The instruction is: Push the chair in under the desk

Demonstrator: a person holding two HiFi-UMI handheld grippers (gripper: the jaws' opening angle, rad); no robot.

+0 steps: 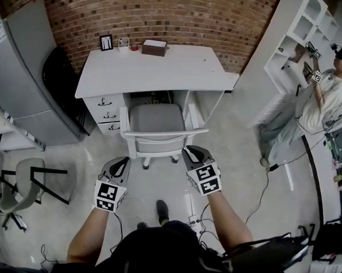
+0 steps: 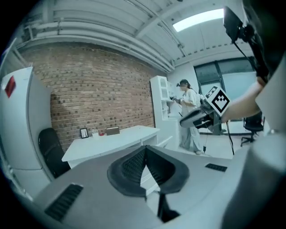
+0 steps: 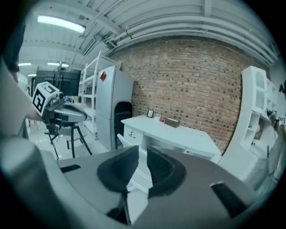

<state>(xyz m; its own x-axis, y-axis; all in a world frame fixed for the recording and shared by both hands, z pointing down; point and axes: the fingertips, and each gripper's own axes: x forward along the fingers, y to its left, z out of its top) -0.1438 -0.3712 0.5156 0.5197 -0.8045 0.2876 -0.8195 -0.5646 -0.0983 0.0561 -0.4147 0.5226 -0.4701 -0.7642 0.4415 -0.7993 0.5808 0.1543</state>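
Low in the frame, left claw [image 1: 120, 163] is pinched together, empty; right claw [image 1: 193, 155] stands slightly parted, empty. Just above them, grey-seated white-framed chair [image 1: 157, 120] sits partly under the white tabletop [image 1: 157, 67].

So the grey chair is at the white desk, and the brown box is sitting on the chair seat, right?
Not quite. The brown box sits on top of the white desk, at the back near the brick wall, not on the chair, whose seat is bare. The head view shows this. The rest is right: the grey chair is at the white desk.
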